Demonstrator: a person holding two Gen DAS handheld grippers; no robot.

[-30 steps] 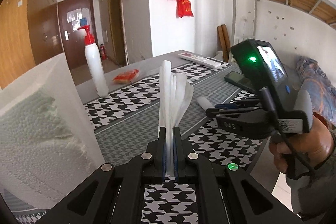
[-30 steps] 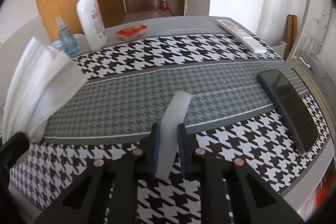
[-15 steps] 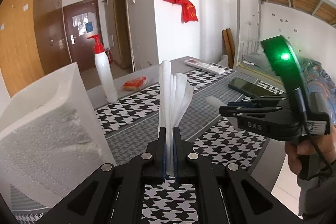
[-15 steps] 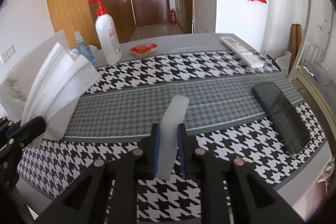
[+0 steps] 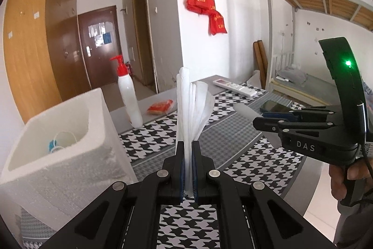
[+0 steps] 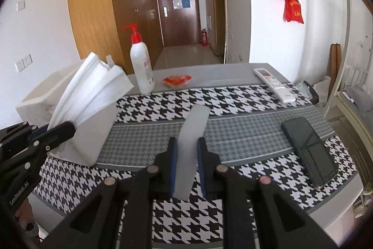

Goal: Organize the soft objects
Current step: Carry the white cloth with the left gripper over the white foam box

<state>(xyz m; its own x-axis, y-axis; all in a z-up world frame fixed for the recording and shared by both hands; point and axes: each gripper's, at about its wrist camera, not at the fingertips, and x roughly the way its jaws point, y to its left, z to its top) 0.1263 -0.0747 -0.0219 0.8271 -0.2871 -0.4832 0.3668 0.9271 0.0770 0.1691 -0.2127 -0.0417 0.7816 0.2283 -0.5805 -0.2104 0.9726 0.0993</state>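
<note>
We are mid-carry, with both soft pieces held above the bench (image 6: 233,71) and neither yet stowed. Our left hand-held gripper (image 5: 188,169) is clamped on a fanned stack of white sheets (image 5: 191,109), which stands upright just beside the white foam box (image 5: 70,155). Our right hand-held gripper (image 6: 186,169) is clamped on a single pale flat strip (image 6: 193,130) over the houndstooth cloth (image 6: 233,97). The next move, as we judge it, calls for bringing each piece over the box's open top, lowering it in and only then letting the jaws part. Compared with a second ago, both views look higher: the box's inside now shows, and the far door sits lower in frame.
</note>
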